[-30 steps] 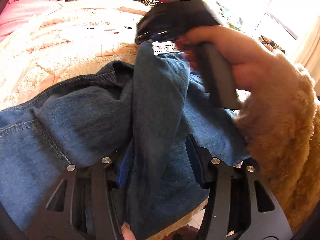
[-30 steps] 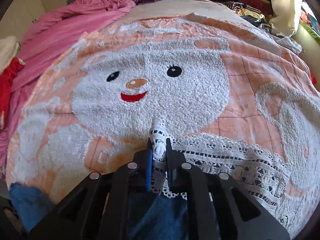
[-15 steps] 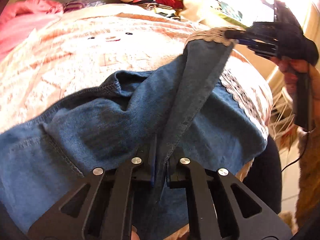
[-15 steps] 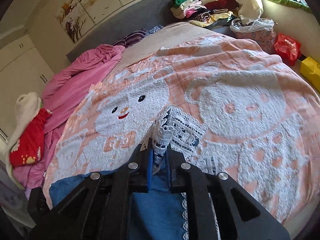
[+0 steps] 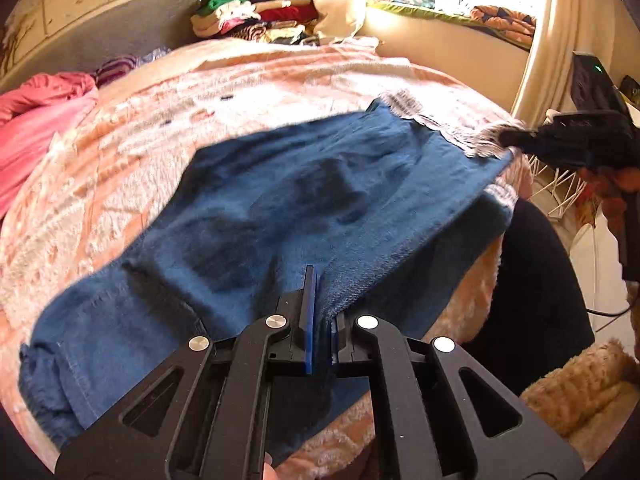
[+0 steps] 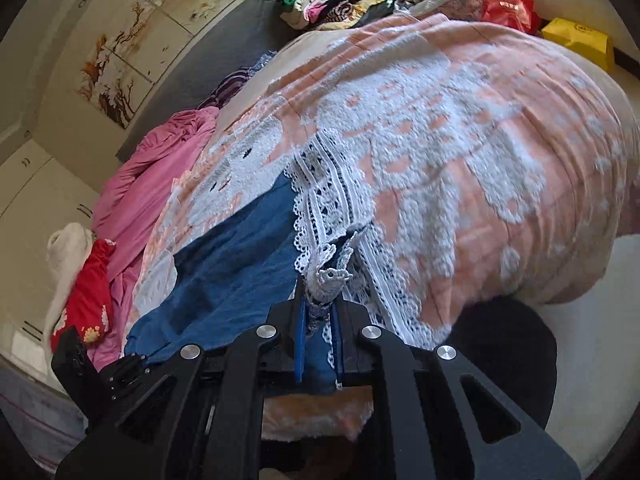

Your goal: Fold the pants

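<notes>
On a bed spread with a peach-and-white bedspread, your left hand-held gripper is clenched on a fold of the blue denim pants, its blue pads pressed together with the cloth pinched between them near the bed's near edge. Your right hand-held gripper is clamped on the white lace hem at the end of a pant leg, the lace bunched up between its pads. Seen from the left wrist, the right hand-held gripper holds that hem off past the bed's right edge, so the denim stretches in a taut band between your two grips while the rest of the pants lies flat across the bedspread. Beyond the pants, a pink quilt is heaped at the left side of the bed and a stack of folded clothes sits at the far end by the window. A red garment lies beside the quilt.
</notes>
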A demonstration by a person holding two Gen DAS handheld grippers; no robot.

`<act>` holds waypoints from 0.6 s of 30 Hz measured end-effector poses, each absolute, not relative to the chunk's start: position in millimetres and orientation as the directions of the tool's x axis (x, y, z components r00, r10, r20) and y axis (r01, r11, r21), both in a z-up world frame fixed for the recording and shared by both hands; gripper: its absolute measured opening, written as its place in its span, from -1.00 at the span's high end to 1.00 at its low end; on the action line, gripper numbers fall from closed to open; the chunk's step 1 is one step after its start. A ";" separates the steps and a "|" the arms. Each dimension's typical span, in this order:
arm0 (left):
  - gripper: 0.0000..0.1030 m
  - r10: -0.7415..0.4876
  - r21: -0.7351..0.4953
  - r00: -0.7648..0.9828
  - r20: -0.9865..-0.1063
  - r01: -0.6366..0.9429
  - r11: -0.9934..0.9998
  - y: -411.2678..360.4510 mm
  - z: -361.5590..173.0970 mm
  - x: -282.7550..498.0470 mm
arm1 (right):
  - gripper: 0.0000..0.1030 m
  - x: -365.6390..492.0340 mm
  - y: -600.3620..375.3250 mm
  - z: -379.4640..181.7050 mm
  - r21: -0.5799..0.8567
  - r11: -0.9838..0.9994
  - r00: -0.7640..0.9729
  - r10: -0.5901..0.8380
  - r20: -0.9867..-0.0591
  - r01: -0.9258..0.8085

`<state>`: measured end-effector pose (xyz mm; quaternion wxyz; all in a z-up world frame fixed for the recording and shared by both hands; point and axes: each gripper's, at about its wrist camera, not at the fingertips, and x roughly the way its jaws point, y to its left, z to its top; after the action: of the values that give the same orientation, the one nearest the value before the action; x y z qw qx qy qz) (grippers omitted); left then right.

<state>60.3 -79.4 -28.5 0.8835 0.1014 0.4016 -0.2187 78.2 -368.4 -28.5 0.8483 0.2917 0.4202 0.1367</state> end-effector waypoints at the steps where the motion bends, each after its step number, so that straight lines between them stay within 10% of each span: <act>1: 0.98 -0.296 0.005 0.580 -0.759 0.460 0.888 -78.1 -31.9 61.1 | 0.81 76.2 -365.0 -32.7 0.603 0.797 0.600 0.478 -0.642 0.010; 18: 0.95 -0.240 0.058 0.548 -0.802 0.470 0.881 -93.3 -56.4 48.7 | 0.81 64.4 -382.5 -74.2 0.612 0.785 0.527 0.480 -0.701 0.100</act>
<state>48.7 -93.3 -56.4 0.8694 0.1343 0.4295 -0.2041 64.4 -382.5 -74.2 0.8182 0.3068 0.4721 0.1161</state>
